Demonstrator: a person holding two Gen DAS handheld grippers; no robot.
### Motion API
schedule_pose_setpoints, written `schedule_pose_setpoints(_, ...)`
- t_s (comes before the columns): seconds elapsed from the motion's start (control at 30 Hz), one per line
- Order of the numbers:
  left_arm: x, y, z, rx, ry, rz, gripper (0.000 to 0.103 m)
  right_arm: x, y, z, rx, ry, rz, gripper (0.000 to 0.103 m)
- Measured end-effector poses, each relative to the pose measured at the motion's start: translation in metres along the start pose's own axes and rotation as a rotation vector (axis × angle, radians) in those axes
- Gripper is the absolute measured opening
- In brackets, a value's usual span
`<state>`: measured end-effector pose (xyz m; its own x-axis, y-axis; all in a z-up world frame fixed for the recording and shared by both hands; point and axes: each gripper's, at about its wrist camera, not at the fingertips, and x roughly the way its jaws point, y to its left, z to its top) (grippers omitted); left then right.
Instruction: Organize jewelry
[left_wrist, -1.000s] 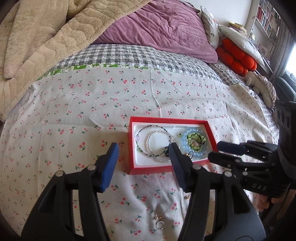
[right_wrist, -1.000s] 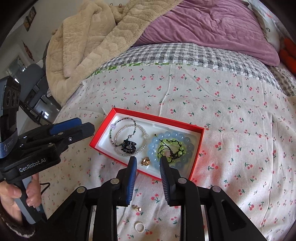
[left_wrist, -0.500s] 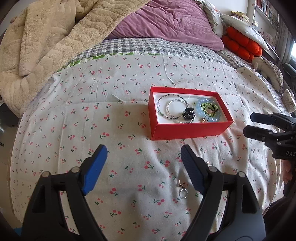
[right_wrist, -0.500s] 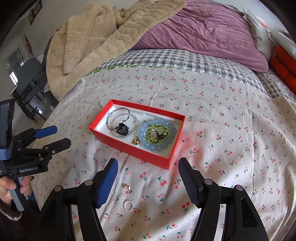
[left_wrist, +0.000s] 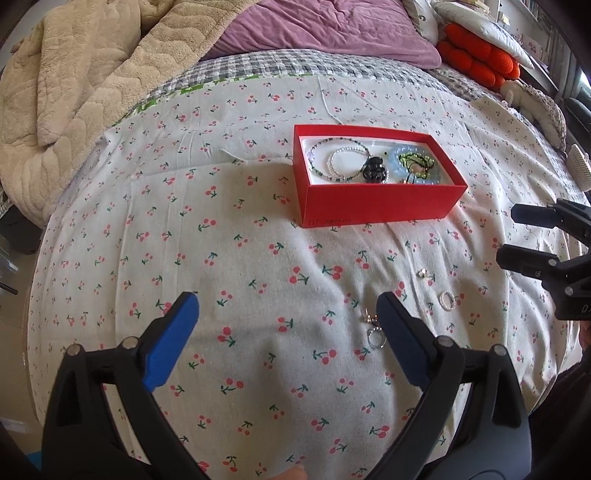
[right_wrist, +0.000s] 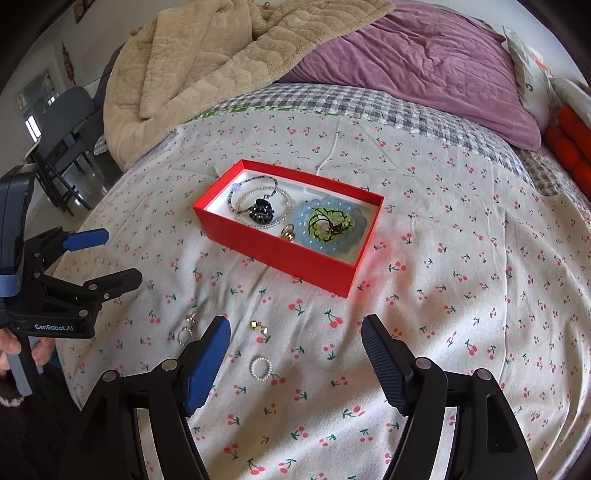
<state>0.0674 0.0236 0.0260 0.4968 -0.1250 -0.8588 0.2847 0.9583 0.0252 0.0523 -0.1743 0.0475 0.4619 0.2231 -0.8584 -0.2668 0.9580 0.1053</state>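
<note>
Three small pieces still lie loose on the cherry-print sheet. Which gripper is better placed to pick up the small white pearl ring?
Probably the right gripper: the small white pearl ring lies between its opening, empty jaws, while the left gripper, also opening and empty, sits nearer the silver ring.

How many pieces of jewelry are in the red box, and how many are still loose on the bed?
In the red cardboard box: 6 (two thin beaded bracelets, black bead cluster, gold ring, pale blue bead bracelet, green corded piece)
Loose on the cherry-print sheet: 3 (silver ring, gold earring, small pearl ring)
Total: 9
</note>
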Motion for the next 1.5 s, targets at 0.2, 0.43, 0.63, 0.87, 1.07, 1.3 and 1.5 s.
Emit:
schedule_pose_setpoints(0.2, 0.005, -0.005, -0.012, 0.041, 0.032, -0.008, 0.097, 0.009, 0.003, -0.012, -0.03, 0.037, -0.019, 0.075)
schedule_pose_setpoints(0.43, 0.011, -0.014, -0.023, 0.103, 0.064, -0.016, 0.097, 0.015, 0.003, -0.021, -0.051, 0.062, -0.032, 0.075)
schedule_pose_setpoints(0.63, 0.015, -0.024, -0.034, 0.169, 0.086, -0.056, 0.097, 0.02, 0.002, -0.032, -0.069, 0.084, -0.04, 0.075)
schedule_pose_setpoints(0.87, 0.02, -0.033, -0.04, 0.233, 0.09, -0.083, 0.097, 0.028, 0.008, -0.046, -0.121, 0.116, -0.05, 0.075)
schedule_pose_setpoints(1.07, 0.02, -0.035, -0.039, 0.218, 0.064, -0.159, 0.097, 0.034, 0.02, -0.05, -0.181, 0.12, -0.039, 0.075)
schedule_pose_setpoints(1.3, 0.019, -0.042, -0.039, 0.208, 0.048, -0.276, 0.079, 0.039, 0.028, -0.048, -0.175, 0.084, 0.057, 0.075)
schedule_pose_setpoints(1.5, 0.027, -0.047, -0.041, 0.212, 0.074, -0.313, 0.063, 0.046, 0.024, -0.044, -0.135, 0.068, 0.108, 0.075)
